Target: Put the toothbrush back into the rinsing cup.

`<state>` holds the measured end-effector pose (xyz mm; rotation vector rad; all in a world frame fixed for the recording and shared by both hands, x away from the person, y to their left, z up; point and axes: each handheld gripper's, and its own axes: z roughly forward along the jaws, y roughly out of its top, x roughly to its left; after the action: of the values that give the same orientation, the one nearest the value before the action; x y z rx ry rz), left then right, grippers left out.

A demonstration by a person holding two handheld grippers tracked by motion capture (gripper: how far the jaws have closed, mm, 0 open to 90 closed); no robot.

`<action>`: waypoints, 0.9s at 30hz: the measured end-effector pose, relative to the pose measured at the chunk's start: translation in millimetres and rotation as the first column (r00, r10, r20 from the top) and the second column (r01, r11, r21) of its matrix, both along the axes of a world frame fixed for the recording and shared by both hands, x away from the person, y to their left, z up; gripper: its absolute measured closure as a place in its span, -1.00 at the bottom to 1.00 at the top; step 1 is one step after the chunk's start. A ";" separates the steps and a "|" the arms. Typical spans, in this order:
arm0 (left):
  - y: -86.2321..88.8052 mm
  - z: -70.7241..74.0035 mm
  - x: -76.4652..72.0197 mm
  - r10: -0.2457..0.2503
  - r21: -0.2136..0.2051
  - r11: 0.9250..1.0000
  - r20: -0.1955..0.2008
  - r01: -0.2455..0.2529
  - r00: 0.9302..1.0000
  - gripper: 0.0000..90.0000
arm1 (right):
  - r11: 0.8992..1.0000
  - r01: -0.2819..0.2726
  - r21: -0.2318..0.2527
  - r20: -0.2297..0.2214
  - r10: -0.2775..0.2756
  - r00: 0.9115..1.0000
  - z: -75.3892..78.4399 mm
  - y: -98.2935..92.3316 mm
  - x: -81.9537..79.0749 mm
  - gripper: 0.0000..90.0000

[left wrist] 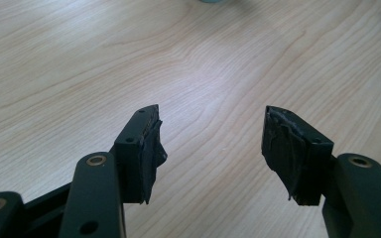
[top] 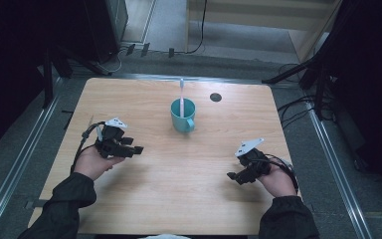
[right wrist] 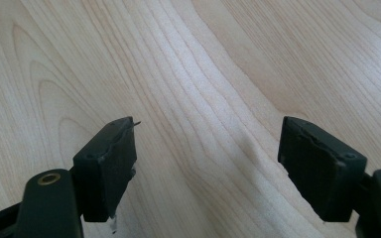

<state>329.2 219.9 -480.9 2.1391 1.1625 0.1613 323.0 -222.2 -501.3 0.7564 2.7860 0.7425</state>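
A teal mug [top: 183,115] stood upright on the far middle of the wooden table [top: 144,199], with a white and pink toothbrush [top: 181,97] leaning inside it. The left gripper [top: 136,149] was held near and to the left of the mug, jaws spread apart and empty. The right gripper [top: 233,176] was held nearer, well to the right, jaws likewise released and empty. The mug could be tipped, it was judged, if the tall toothbrush were knocked sideways during a reach.
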 end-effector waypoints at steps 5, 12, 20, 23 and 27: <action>2.1 -2.1 0.1 0.007 0.006 1.000 -0.002 -0.007 1.000 -0.11 | 1.000 -0.003 -0.001 -0.004 0.003 1.000 -0.1 0.7 0.0 -0.48; 2.4 -3.5 0.7 0.005 0.019 1.000 -0.009 -0.005 1.000 -0.13 | 1.000 -0.009 -0.002 -0.008 0.009 1.000 -0.6 1.7 0.1 -0.48; 4.8 -4.2 0.9 0.016 0.016 1.000 -0.018 -0.016 1.000 -0.13 | 1.000 -0.019 0.002 -0.010 0.019 1.000 -0.6 2.8 0.4 -0.48; 6.7 -4.2 1.0 0.022 0.015 1.000 -0.015 -0.022 1.000 -0.14 | 1.000 -0.016 0.002 -0.011 0.016 1.000 -0.8 3.1 1.0 -0.48; 7.8 -5.3 1.4 0.028 0.014 1.000 -0.022 -0.028 0.999 -0.14 | 1.000 -0.017 0.001 -0.010 0.017 1.000 -0.6 3.3 1.1 -0.48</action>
<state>330.6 227.6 -486.2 2.1427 1.2078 0.1585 324.1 -218.9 -501.9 0.7399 2.8044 0.7445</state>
